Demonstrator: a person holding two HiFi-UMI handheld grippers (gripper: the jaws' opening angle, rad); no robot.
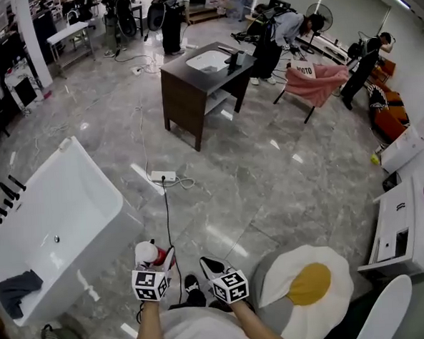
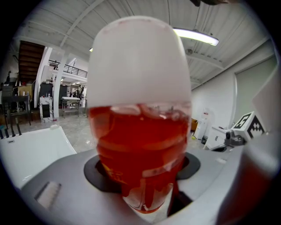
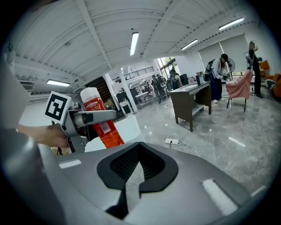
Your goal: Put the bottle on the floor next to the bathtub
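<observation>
My left gripper point(image 1: 159, 261) is shut on a bottle point(image 1: 148, 255) of red liquid with a white cap, held upright in front of me. That bottle point(image 2: 139, 123) fills the left gripper view, with the jaws pressed on its lower body. In the right gripper view the bottle point(image 3: 99, 118) shows at the left in the other gripper. My right gripper point(image 1: 209, 266) is shut and empty, beside the left one. The white bathtub point(image 1: 55, 232) stands on the floor to my left.
A power strip point(image 1: 162, 177) with a black cable lies on the grey floor ahead. A fried-egg rug point(image 1: 309, 288) is at my right, a white cabinet point(image 1: 405, 228) beyond it. A dark vanity table point(image 1: 203, 83) and several people stand farther off.
</observation>
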